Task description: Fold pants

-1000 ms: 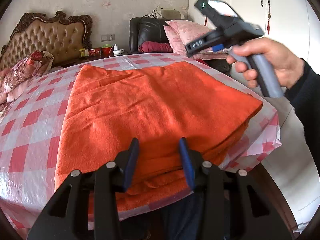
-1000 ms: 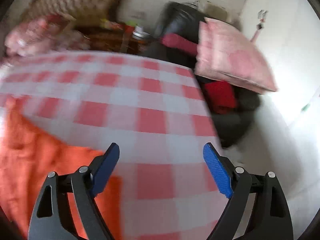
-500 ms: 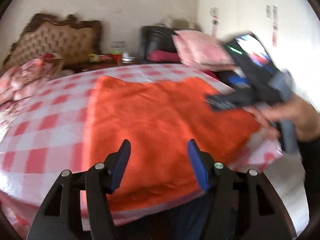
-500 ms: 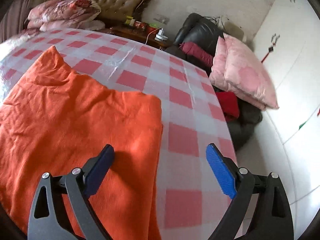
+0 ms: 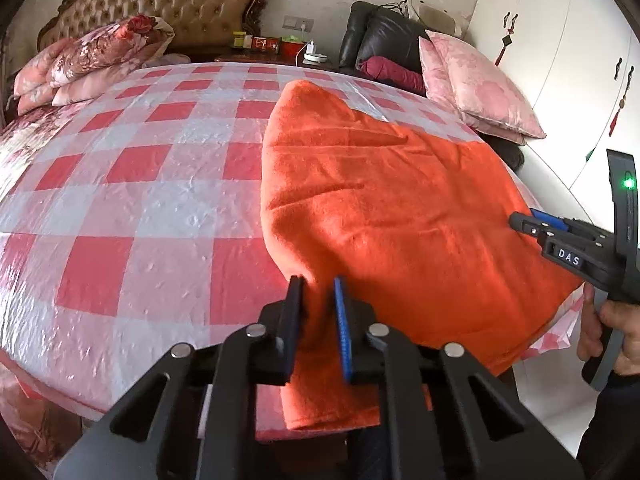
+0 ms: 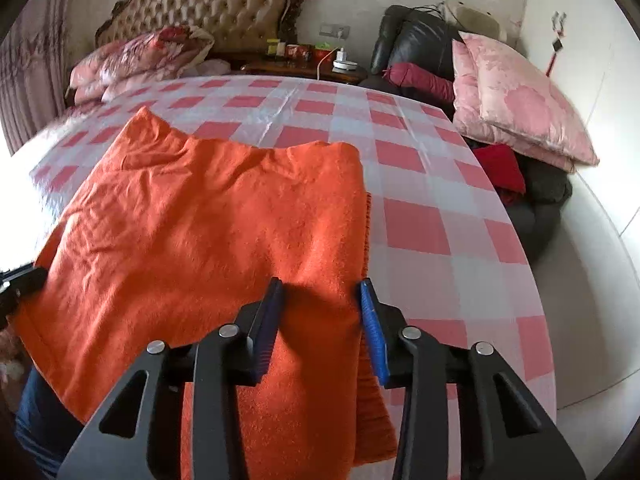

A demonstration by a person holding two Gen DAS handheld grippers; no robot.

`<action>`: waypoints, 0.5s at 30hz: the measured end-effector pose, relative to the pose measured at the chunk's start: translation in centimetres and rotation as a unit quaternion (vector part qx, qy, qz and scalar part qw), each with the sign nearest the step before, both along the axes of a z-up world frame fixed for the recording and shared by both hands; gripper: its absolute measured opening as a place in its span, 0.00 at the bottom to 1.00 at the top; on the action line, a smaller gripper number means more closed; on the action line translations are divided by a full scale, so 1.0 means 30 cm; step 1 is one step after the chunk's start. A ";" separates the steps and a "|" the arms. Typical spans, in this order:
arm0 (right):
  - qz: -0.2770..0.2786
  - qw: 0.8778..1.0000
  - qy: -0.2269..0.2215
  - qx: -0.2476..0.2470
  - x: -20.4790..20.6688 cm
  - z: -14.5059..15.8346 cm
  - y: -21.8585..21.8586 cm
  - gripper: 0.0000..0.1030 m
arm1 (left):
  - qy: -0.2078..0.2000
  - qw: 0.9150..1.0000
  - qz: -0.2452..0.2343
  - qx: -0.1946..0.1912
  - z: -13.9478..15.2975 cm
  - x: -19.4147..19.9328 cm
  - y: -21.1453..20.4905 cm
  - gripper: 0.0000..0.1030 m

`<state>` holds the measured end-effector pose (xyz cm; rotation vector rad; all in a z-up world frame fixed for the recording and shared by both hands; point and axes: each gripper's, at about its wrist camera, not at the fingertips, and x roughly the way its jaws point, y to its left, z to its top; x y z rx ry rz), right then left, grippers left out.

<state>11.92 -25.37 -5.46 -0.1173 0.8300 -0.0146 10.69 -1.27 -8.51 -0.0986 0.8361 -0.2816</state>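
My left claw [image 5: 318, 300] is clenched on a bunched near-left corner of the orange pants [image 5: 392, 208]. My right claw [image 6: 320, 300] sits released, its fingers straddling the pants' right edge near the hem. The pants lie folded flat across the near side of the bed's checked cover [image 5: 140, 200], hems draping over the edge.
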 end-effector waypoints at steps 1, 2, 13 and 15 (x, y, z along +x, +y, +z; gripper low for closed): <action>-0.004 1.000 -0.003 0.002 0.002 0.000 -0.005 0.35 | -0.002 1.000 -0.002 0.005 -0.003 0.013 -0.011 0.14; -0.007 1.000 -0.004 0.000 0.004 0.000 -0.007 0.34 | -0.005 1.000 -0.003 0.010 -0.003 0.027 -0.019 0.14; -0.047 0.999 -0.026 -0.009 0.108 -0.008 -0.094 0.34 | -0.015 0.998 -0.021 0.054 0.028 0.229 -0.133 0.15; -0.049 0.998 -0.026 -0.014 0.118 -0.006 -0.098 0.34 | -0.030 0.997 -0.006 0.065 0.037 0.205 -0.136 0.35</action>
